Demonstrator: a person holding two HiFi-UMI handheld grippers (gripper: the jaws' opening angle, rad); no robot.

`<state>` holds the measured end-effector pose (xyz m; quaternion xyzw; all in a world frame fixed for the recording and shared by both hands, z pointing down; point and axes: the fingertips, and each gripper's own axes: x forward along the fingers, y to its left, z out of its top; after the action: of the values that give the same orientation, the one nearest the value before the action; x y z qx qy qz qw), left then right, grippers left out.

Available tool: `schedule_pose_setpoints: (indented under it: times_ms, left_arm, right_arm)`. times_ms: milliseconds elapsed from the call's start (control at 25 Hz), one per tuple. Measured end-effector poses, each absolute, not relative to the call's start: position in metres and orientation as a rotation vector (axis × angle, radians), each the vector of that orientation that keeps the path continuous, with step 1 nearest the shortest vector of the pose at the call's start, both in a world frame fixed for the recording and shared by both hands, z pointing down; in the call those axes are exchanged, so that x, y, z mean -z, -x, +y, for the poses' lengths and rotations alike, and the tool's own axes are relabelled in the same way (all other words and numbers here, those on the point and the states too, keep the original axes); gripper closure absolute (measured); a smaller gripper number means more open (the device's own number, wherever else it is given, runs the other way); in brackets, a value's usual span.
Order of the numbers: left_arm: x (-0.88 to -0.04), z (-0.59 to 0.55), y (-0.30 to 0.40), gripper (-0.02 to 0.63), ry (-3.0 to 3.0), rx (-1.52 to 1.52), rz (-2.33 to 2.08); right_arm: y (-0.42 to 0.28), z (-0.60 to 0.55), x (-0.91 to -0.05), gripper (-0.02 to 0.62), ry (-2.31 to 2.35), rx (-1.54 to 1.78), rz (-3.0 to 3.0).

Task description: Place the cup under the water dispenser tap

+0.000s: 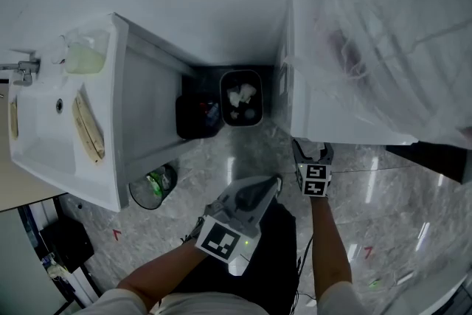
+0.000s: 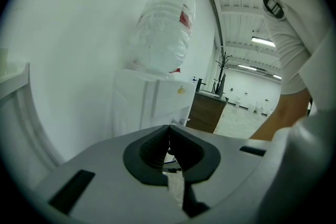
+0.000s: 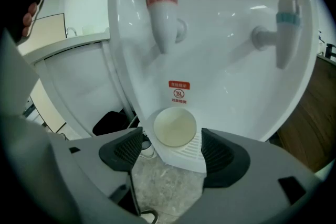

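- Right gripper view: right gripper (image 3: 171, 150) has its jaws released, wide apart, pads touching nothing.
- The cup (image 3: 175, 127) stands upright on the drip tray (image 3: 186, 159) of the water dispenser (image 3: 220, 76), mouth up. It looks empty.
- It lines up with the gap between the jaws but sits past their tips, with clear space on both sides.
- The cup is roughly below the red-collared tap (image 3: 162, 13). The blue-collared tap (image 3: 286, 34) is at the other side of the dispenser recess, well apart from the cup.
- A red-and-white warning label (image 3: 179, 92) is on the dispenser's back wall, just above the cup rim. Its print is too small to read.
- Left gripper view: left gripper (image 2: 169, 139) has its jaws clenched together with nothing between them. It is held back from the dispenser, which shows beyond the jaws with a clear bottle (image 2: 163, 29) on top.
- Head view: the right gripper is close against the dispenser front, and the left gripper is further out from the dispenser, pointing toward it.
- A black bin (image 1: 241, 96) with crumpled waste in it stands just beside the dispenser, against the wall.
- A white sink unit (image 1: 66, 122) is on the far side of the bin from the dispenser.
- The floor (image 1: 383, 203) in front of the dispenser is grey and marbled.
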<state>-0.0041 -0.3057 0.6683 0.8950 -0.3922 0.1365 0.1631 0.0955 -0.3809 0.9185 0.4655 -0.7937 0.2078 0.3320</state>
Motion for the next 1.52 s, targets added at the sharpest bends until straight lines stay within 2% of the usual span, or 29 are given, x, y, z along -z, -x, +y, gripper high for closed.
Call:
schedule_pose_setpoints:
  times_ms: [240, 560, 600, 720, 880, 1080, 1520]
  left_arm:
    - [-0.617, -0.291, 0.001, 0.601, -2.548, -0.393, -1.095]
    - [-0.528, -0.271, 0.002, 0.601, -2.527, -0.374, -1.103]
    - [-0.517, -0.267, 0.001, 0.601, -2.523, -0.376, -1.103]
    - [-0.480, -0.256, -0.002, 0.601, -2.521, -0.367, -1.102]
    - [-0.434, -0.241, -0.003, 0.601, -2.534, -0.322, -1.088]
    - [-0.397, -0.232, -0.006, 0.601, -2.587, -0.288, -1.054]
    - [-0.348, -0.230, 0.006, 0.601, -2.678, -0.240, -1.073]
  right_arm:
    - [-0.091, -0.333, -0.834, 0.279, -1.203, -0.615, -2.109]
    - [-0.054, -0.295, -0.624, 0.293, -1.215, -0.661, -2.289]
    - [-0.052, -0.291, -0.596, 0.321, -1.240, -0.640, -2.307]
    - [-0.053, -0.280, -0.521, 0.463, -1.351, -0.588, -2.336]
    - [-0.052, -0.258, -0.449, 0.537, -1.425, -0.530, -2.360]
    - [-0.049, -0.245, -0.399, 0.578, -1.492, -0.441, -2.364]
    - [-0.039, -0.235, -0.360, 0.578, -1.568, -0.360, -2.365]
